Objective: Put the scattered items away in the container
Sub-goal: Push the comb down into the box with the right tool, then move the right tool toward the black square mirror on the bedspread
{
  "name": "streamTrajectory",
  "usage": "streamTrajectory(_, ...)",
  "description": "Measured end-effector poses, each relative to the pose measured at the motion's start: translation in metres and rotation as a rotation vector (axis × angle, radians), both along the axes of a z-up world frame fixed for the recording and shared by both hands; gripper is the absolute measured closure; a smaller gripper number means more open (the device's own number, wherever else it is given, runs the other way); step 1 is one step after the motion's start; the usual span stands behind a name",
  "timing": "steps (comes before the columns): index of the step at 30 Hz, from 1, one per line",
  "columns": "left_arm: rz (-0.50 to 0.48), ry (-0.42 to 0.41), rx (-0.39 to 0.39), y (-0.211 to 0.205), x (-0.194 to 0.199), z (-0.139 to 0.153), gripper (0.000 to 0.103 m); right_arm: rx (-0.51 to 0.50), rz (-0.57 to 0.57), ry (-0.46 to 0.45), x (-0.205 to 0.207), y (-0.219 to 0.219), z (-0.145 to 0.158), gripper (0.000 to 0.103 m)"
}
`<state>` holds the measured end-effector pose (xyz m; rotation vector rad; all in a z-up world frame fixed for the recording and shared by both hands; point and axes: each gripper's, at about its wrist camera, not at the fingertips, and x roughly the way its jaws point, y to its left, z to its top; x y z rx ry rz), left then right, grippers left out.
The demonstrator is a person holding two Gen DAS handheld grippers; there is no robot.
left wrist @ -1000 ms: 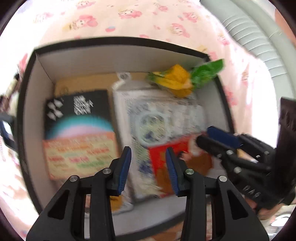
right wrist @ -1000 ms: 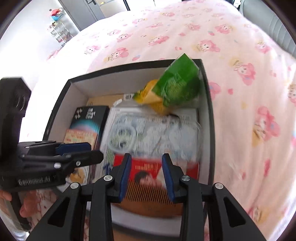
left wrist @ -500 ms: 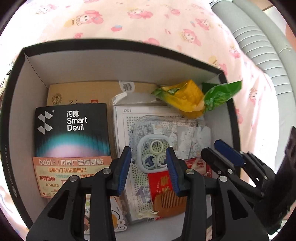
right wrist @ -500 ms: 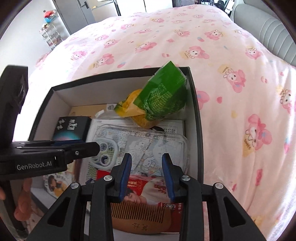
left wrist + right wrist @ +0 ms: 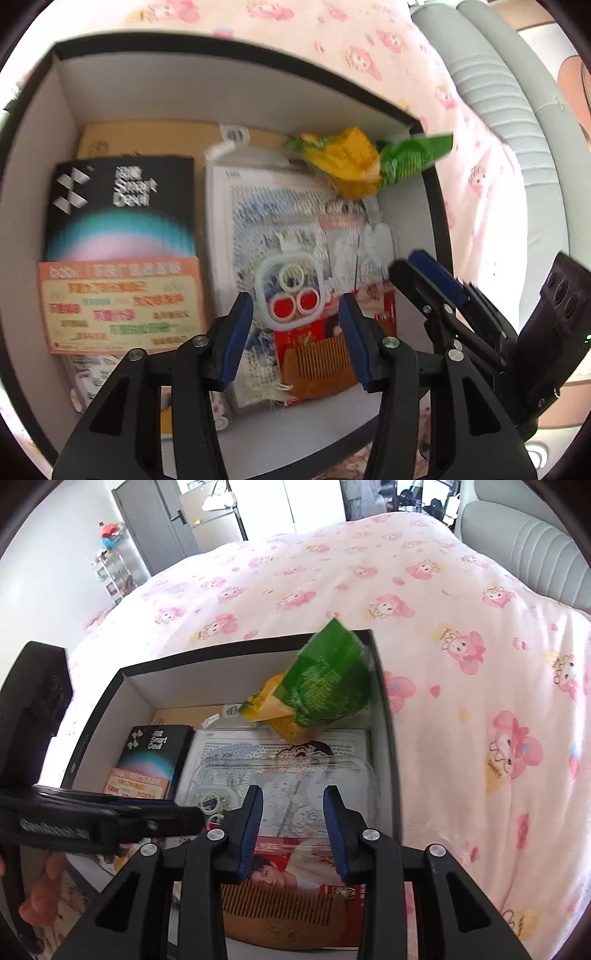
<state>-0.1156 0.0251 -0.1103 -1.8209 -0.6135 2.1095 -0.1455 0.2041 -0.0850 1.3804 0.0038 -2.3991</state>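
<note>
Nearest the left wrist camera, the left gripper (image 5: pixel 297 330) hangs over the near end of the box (image 5: pixel 229 79) with its blue pads spread wide. Its jaws have just been opening, and nothing is pinched between them: the items seen in the gap lie below, on the box floor. Through that gap show a wooden comb (image 5: pixel 319 363) lying on a red packet (image 5: pixel 332 328) and, just beyond, a white-framed set of small rings (image 5: pixel 291 295) on a clear-wrapped sheet pack (image 5: pixel 291 221).

The right gripper (image 5: pixel 293 829) hovers beside it over the same near end, pads parted about half as far as they could go, gripping nothing. Below it lie the same comb (image 5: pixel 280 919) and the red packet (image 5: pixel 295 877). In the left view this gripper (image 5: pixel 417 266) enters from the right, just inside the box's right wall; blur makes it hard to say whether it touches that wall.

Further in, a dark Smart Devil box (image 5: pixel 122 206) lies flat on the left with an orange label card (image 5: pixel 122 302) over its near end. At the far right corner a green and yellow snack bag (image 5: pixel 321 690) leans against the wall, its top above the rim. The box rests on a pink cartoon-print bedspread (image 5: pixel 461 664).
</note>
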Motion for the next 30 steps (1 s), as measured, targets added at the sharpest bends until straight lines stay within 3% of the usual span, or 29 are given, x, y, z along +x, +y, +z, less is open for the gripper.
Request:
streamTrajectory(3,-0.002,0.005,-0.023,0.003,-0.005,-0.002,0.054,-0.036,-0.021,-0.001,0.001,0.007,0.005,0.073)
streamTrajectory(7,-0.022,-0.006,-0.011,0.006,-0.024,-0.009,0.053,-0.01,-0.046,0.01,0.01,0.009,0.008,0.073)
streamTrajectory(10,-0.034,0.062,0.003,0.013,-0.024,0.004,0.051,-0.007,-0.088,0.047,0.022,0.012,0.015,0.073)
streamTrajectory(14,-0.026,0.108,0.032,0.013,-0.017,0.023,0.051,0.019,-0.041,0.035,0.03,0.0,0.022,0.072)
streamTrajectory(17,-0.079,0.236,0.05,0.015,0.008,0.051,0.049,0.038,-0.041,0.075,0.046,-0.006,0.039,0.072)
streamTrajectory(21,-0.058,0.409,-0.016,0.045,0.032,0.085,0.041,0.011,-0.06,0.132,0.07,-0.007,0.069,0.067)
streamTrajectory(24,-0.039,0.471,-0.112,0.02,0.079,0.13,0.04,0.01,-0.082,0.184,0.085,-0.005,0.092,0.061)
streamTrajectory(26,-0.037,0.512,-0.13,0.007,0.097,0.151,0.039,0.015,-0.096,0.208,0.094,-0.005,0.102,0.06)
streamTrajectory(30,-0.038,0.552,-0.175,0.002,0.112,0.158,0.038,-0.007,-0.079,0.213,0.109,-0.014,0.115,0.057)
